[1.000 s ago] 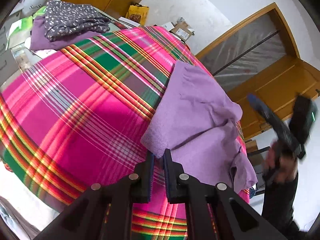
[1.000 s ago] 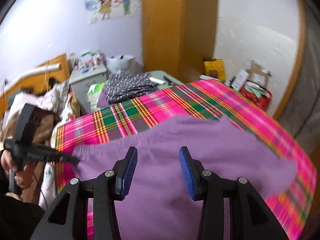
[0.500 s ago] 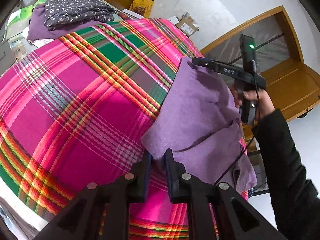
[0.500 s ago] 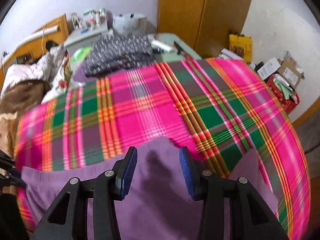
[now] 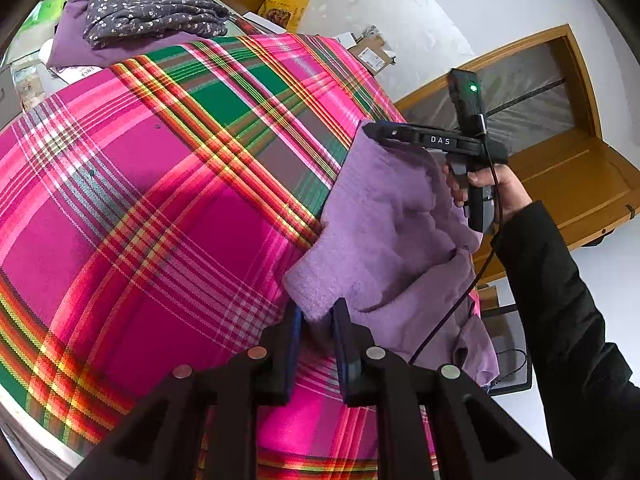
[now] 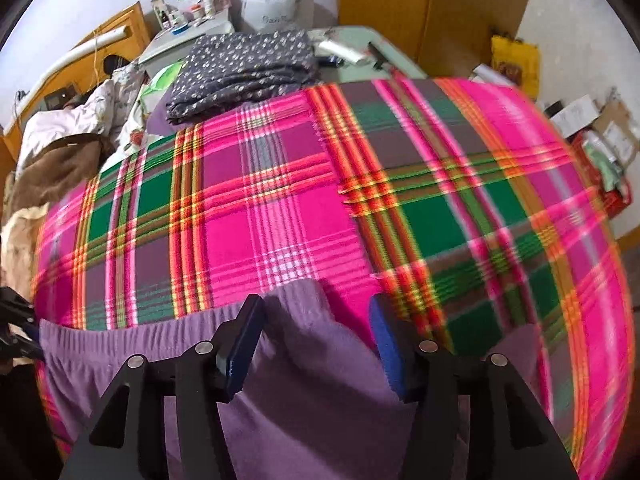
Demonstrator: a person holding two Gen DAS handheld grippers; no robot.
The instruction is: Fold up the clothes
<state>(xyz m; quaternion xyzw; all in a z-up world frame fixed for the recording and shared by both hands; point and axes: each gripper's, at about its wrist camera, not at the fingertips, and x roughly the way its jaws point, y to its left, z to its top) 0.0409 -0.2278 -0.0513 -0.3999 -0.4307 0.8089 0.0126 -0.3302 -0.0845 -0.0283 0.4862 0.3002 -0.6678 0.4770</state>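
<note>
A lilac fleece garment (image 5: 384,216) lies folded along the right edge of the pink plaid blanket (image 5: 160,200). My left gripper (image 5: 316,316) sits at the garment's near corner. Its jaws are opening and the corner lies loose between the pads. My right gripper (image 5: 374,130), held in a hand with a black sleeve, is at the far corner. In the right wrist view my right gripper (image 6: 316,320) points down over the garment (image 6: 304,400) beside its elastic band. Its jaws are opening, a fold of cloth stands between them, and bare blanket shows beside the right pad.
A folded dark dotted garment (image 6: 240,68) lies on a darker purple one past the blanket's far end. A cabinet with bottles (image 6: 192,4) stands behind it. Bedding (image 6: 60,140) is heaped at the left. Boxes (image 6: 592,120) and a wooden door (image 5: 560,152) lie to the right.
The right gripper swung in from beyond the bed's edge and came down at the garment's far corner, then spread its jaws. The left jaws widened around the near corner.
</note>
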